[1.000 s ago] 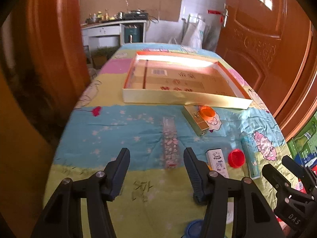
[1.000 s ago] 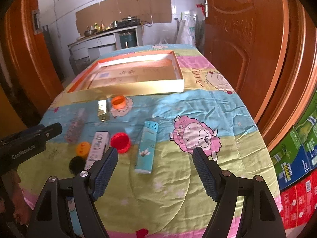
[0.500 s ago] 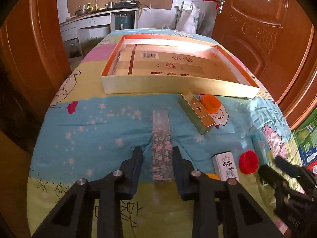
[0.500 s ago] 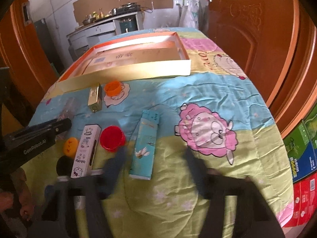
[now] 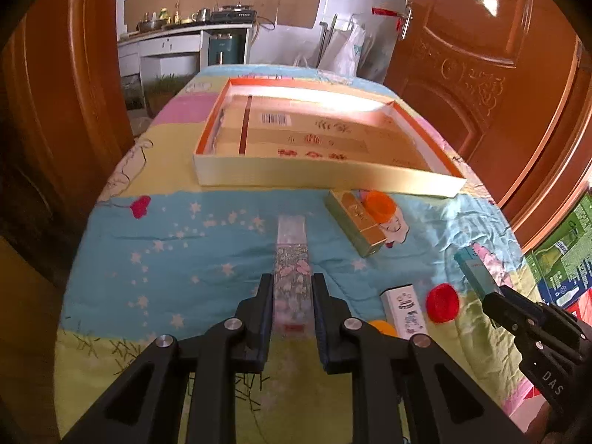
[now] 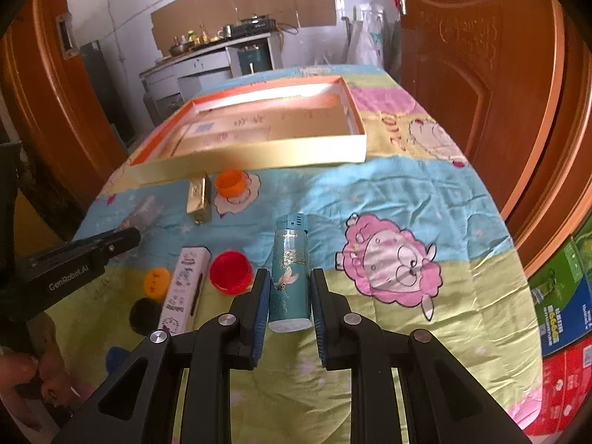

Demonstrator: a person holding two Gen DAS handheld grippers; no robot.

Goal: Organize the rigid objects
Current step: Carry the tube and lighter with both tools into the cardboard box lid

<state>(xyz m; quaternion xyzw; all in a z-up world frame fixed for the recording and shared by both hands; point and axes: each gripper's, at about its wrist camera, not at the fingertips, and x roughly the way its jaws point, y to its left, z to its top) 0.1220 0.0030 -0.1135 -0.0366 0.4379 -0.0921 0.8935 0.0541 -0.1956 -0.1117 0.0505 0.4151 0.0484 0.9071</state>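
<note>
Blue lid [image 6: 115, 358] behind gripper arm

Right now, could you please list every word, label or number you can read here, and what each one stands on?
"GenRobot.AI": left gripper body.
"DAS": right gripper body, cut off.
Barcode and red characters on the cardboard lining the orange-rimmed tray: unreadable.
Print on the white carton and teal lighter: too blurred.

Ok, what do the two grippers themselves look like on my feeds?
Both are matte black plastic with angular, cut-out linkage arms and silver round pivot bolts. The left gripper and right gripper carry ribbed blue pads on the inner finger faces. White lettering on the bodies reads "GenRobot.AI" and "DAS". No cables or sleeves show.
</note>
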